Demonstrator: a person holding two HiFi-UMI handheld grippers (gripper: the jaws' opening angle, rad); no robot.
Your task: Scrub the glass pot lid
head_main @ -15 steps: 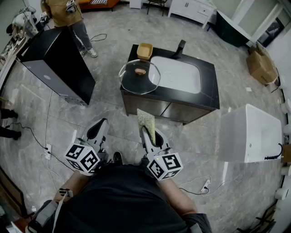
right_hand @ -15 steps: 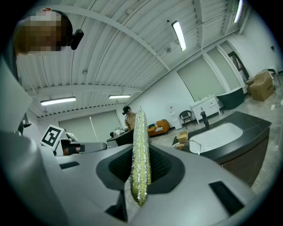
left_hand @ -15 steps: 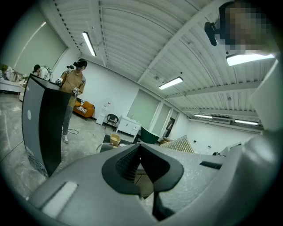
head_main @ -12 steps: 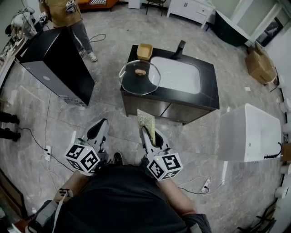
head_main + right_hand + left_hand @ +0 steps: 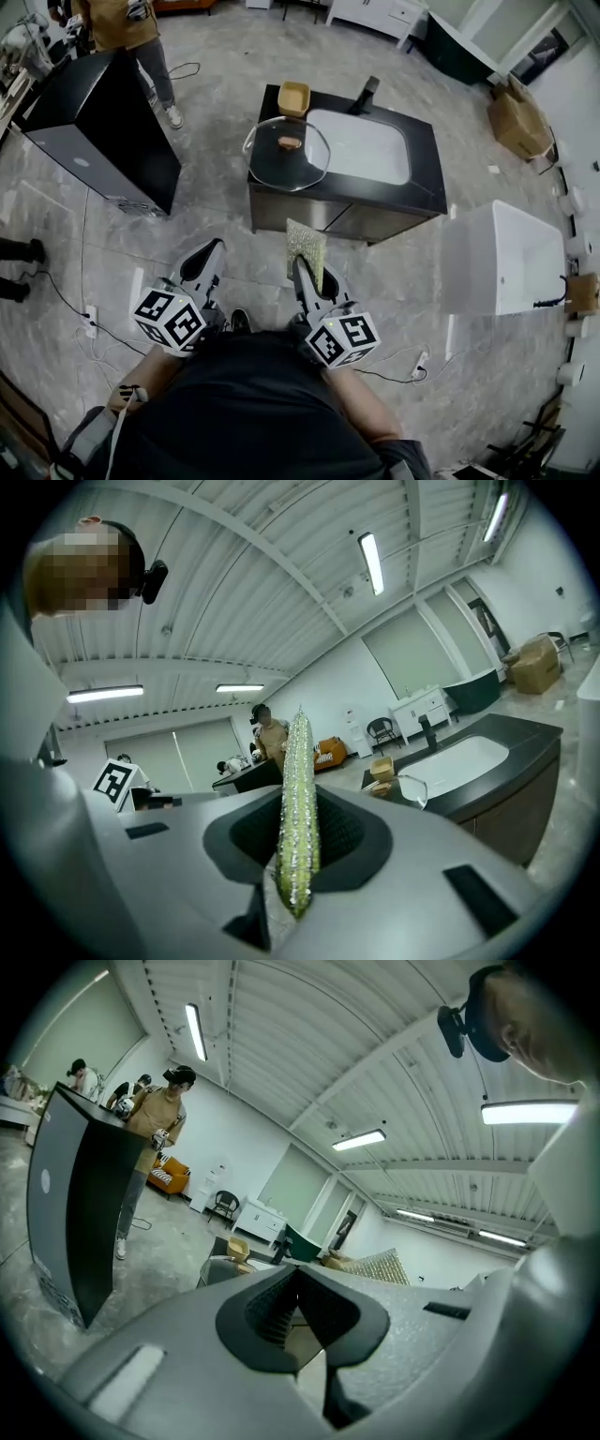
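Person wears a black shirt (image 5: 248, 403). Left tool (image 5: 208, 251) and right tool (image 5: 309, 274) are light grey shells with black ribbed pads. Just above the shirt sit the left cube (image 5: 170, 319) and right cube (image 5: 340, 339), white with black square markers. Black headset (image 5: 148, 578) on the head.

The glass pot lid (image 5: 281, 161) is round and clear, with a brown knob (image 5: 290, 142) in its middle. It lies flat on the left end of the dark counter (image 5: 427, 192), in the upper middle of the frame, and its rim passes over the counter's edge. The sparkling yellow-green scrub pad (image 5: 305, 244) stands upright, clamped in the right claw (image 5: 309, 274), well apart from the lid.
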